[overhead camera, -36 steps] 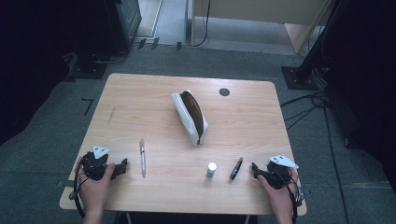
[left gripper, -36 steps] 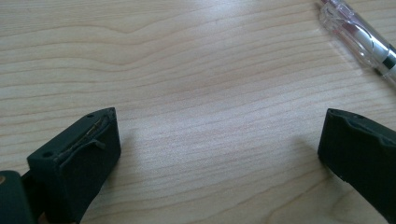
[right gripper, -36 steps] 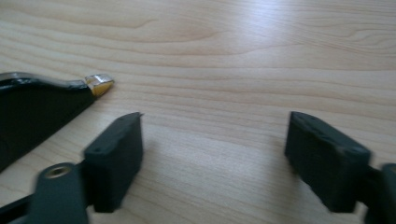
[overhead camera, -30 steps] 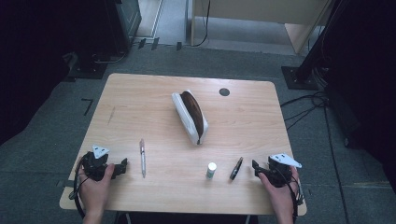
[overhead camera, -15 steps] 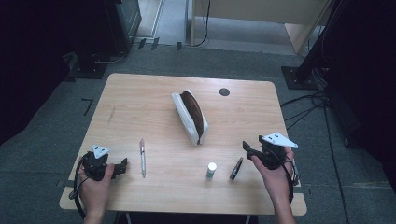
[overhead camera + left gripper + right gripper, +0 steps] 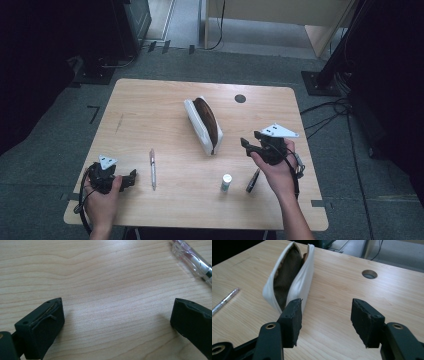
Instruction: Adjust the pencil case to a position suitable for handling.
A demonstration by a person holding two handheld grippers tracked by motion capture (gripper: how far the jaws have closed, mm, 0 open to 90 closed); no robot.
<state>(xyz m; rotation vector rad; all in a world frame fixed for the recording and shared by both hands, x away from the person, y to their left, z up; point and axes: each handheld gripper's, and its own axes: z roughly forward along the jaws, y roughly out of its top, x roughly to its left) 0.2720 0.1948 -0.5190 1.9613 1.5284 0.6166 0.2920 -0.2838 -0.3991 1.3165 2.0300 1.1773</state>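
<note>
Nearest the person's table edge, well left of the pencil case (image 6: 204, 124), the left gripper (image 6: 131, 178) sat low on the wooden table (image 6: 150, 100), jaws spread wide, nothing between them, bare wood under them in the left gripper view. Clear pen (image 6: 152, 168) lay just beside that gripper, on the side toward the case, pointing away from the person; its barrel showed at the top right corner of the left gripper view (image 6: 192, 261). Right of the pen and nearer than the case stood a small white capped tube (image 6: 226, 182), upright. Dark pen (image 6: 252, 181) lay just right of the tube, slanted, partly under the right hand (image 6: 277, 172). Right gripper (image 6: 246, 145) hung above the table just right of the case's near end, jaws aimed at it. Jaws had just been closing yet stood partly apart, nothing between them, pads touching nothing. Case lay open at table centre, white outside, brown lining, near end toward the person; in the right gripper view (image 6: 292, 280) it was ahead of the left jaw. Beyond the case, to its right, a round cable hole (image 6: 240, 98) sat in the tabletop.
</note>
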